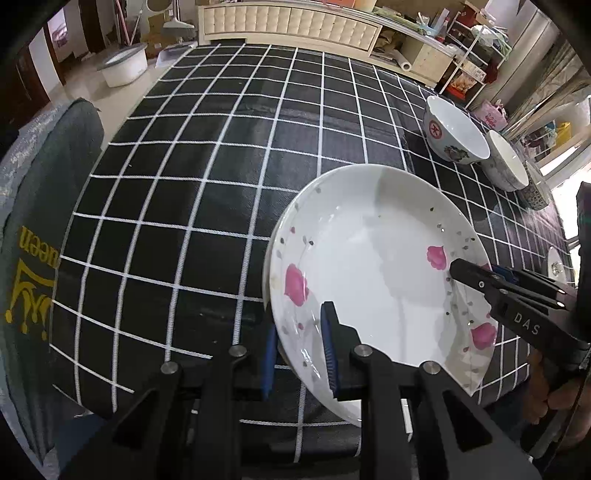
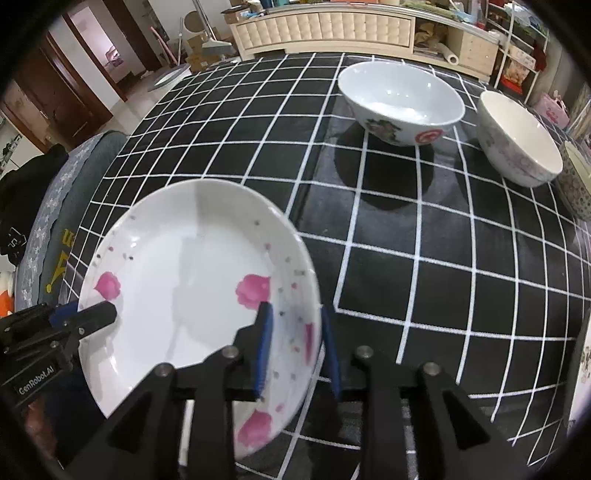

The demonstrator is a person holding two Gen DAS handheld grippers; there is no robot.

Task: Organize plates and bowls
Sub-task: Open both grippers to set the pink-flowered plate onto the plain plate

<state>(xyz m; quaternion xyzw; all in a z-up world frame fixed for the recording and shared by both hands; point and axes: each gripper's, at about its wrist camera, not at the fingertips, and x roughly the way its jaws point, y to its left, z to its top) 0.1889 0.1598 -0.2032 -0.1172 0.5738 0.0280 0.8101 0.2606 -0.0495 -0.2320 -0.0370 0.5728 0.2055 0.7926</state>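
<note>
Straddling the plate (image 2: 184, 295) rim, right claw (image 2: 297, 347) standing slack; left claw (image 1: 301, 354) narrow, its grip hard to judge.

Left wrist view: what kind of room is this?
Likely a lived-in home, a living or dining room: a table under a checked tablecloth, a long cream tufted cabinet along the far wall, a broom and a cluttered shelf rack behind.

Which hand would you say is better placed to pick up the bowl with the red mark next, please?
The right, probably. The right gripper straddles the plate on the side nearest the red-marked bowl, jaws open; the left gripper is at the opposite rim, farther away.
</note>
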